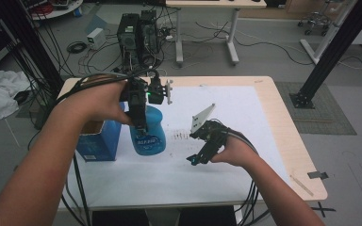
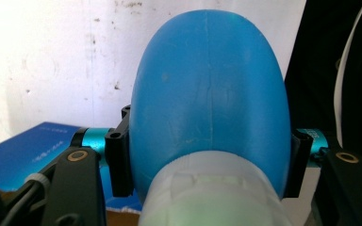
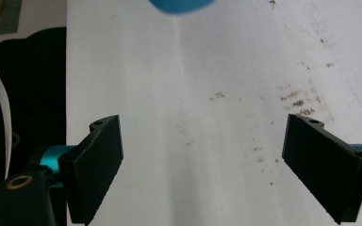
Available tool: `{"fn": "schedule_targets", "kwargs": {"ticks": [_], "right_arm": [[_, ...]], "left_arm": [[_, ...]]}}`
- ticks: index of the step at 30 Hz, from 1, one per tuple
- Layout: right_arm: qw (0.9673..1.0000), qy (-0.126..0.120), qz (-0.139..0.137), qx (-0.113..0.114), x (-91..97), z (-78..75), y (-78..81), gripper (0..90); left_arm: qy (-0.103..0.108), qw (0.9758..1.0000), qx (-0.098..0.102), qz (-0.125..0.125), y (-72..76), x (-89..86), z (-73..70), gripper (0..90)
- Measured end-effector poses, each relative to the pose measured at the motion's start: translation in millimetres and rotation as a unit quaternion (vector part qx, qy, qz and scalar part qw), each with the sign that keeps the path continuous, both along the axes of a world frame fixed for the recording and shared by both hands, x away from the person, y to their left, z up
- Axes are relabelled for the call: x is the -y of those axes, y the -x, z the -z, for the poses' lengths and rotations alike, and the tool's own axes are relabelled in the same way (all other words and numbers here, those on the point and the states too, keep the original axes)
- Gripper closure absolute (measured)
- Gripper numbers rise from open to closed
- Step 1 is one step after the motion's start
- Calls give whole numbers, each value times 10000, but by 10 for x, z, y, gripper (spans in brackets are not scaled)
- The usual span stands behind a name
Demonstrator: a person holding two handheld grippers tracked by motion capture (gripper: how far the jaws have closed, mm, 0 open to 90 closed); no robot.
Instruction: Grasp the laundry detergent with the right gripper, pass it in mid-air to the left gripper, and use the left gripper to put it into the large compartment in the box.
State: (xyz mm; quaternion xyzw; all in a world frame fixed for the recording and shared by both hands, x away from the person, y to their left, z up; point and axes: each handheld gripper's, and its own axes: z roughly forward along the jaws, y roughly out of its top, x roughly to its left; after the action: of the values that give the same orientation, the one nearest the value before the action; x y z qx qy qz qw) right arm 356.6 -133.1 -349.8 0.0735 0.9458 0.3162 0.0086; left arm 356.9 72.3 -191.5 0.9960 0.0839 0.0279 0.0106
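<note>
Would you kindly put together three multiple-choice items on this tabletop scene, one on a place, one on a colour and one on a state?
1. Where does the box stand relative to the bottle in the high view?
A. To its left
B. To its right
C. On top of it

2. What colour is the bottle's body?
A. Red
B. Blue
C. Yellow

3. How is the right claw?
A. Shut on the bottle
B. Shut on the box
C. Open with nothing between its jaws

Answers:
1. A, since the high view shows the box on the white sheet just left of the bottle.
2. B, as both the high view and the left gripper view show a blue body.
3. C, because the right gripper view shows the jaws wide apart over bare sheet, while the left claw clamps the bottle's sides.
</note>
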Motion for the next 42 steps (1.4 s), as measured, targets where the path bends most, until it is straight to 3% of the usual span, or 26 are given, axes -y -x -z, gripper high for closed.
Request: {"fn": "schedule_targets", "kwargs": {"ticks": [8, 16, 20, 30, 31, 33, 34, 35, 39, 41, 42], "right_arm": [[9997, 233, -20, -48, 8, -75, -42, 123], [9992, 379, 21, -76, 18, -75, -74, 123], [9991, 424, 15, -89, 26, -68, -94, 123], [9987, 491, -2, -109, 12, -56, -112, 123], [9987, 500, 31, -120, 11, -54, -109, 123], [9986, 507, 28, -128, 12, -53, -115, 123], [9986, 507, 28, -128, 12, -53, -115, 123], [9987, 498, 27, -125, 9, -50, -119, 123], [9986, 503, 28, -136, -5, -35, -125, 123], [9985, 523, 43, -145, -5, -36, -125, 123], [9985, 516, 46, -153, -4, -33, -129, 123]], "left_arm": [[1, 9990, -110, -432, -64, -135, -256, 383], [219, 9925, -165, -1188, -158, -390, -525, 383], [282, 9865, -152, -1608, -210, -552, -616, 383], [351, 9663, -36, -2551, -326, -1031, -747, 382], [363, 9655, -29, -2579, -332, -1065, -758, 382], [398, 9610, -5, -2736, -344, -1153, -785, 382], [398, 9610, -5, -2736, -344, -1153, -785, 382], [416, 9581, 9, -2833, -361, -1239, -815, 382], [429, 9512, 20, -3054, -411, -1403, -835, 382], [406, 9498, 22, -3102, -425, -1435, -828, 382], [360, 9478, 34, -3169, -446, -1482, -806, 382]]}}
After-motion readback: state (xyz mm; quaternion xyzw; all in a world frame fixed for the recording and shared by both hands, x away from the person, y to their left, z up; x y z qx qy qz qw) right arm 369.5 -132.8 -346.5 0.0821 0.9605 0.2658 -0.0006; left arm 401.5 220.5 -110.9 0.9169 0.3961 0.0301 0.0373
